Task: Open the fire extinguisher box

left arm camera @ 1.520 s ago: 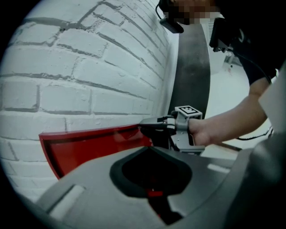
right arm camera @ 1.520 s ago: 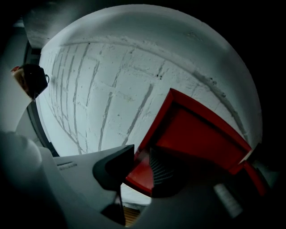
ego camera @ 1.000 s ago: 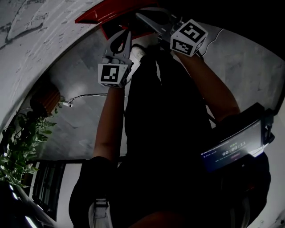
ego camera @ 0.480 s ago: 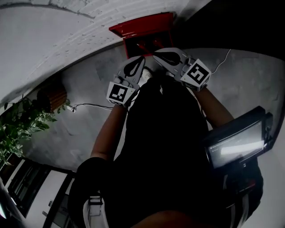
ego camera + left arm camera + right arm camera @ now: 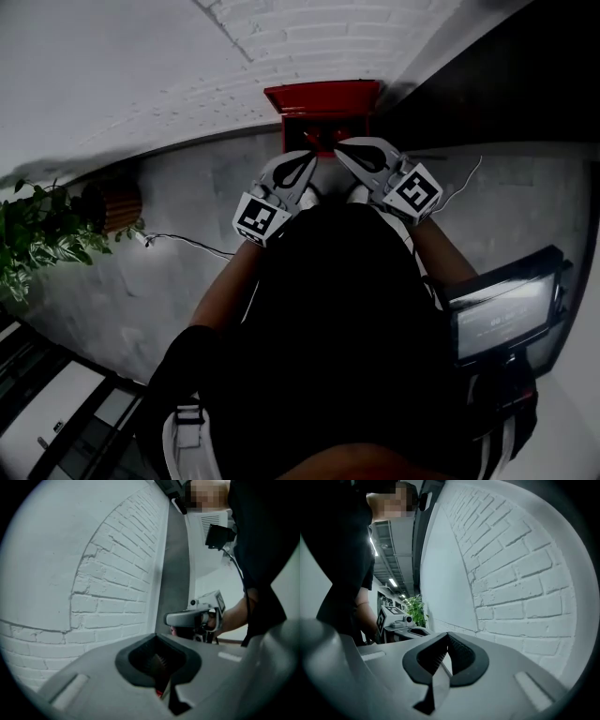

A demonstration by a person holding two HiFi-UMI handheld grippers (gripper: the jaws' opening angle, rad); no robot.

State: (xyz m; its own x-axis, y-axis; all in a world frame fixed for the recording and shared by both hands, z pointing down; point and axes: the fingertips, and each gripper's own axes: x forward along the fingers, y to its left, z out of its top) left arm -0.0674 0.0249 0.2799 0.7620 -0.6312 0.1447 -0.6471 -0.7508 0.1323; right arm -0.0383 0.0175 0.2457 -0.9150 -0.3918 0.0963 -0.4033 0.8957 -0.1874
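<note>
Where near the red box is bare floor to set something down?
Bare grey floor lies left of the red box, up to the cable and potted plant, and right of it. Directly before the box it is crowded: left gripper and right gripper meet there.

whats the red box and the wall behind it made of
Red box: probably painted sheet metal, judging by the smooth, even red and thin, crisp edges. Wall: brick painted matte white; the mortar joints show in relief through the paint.
</note>
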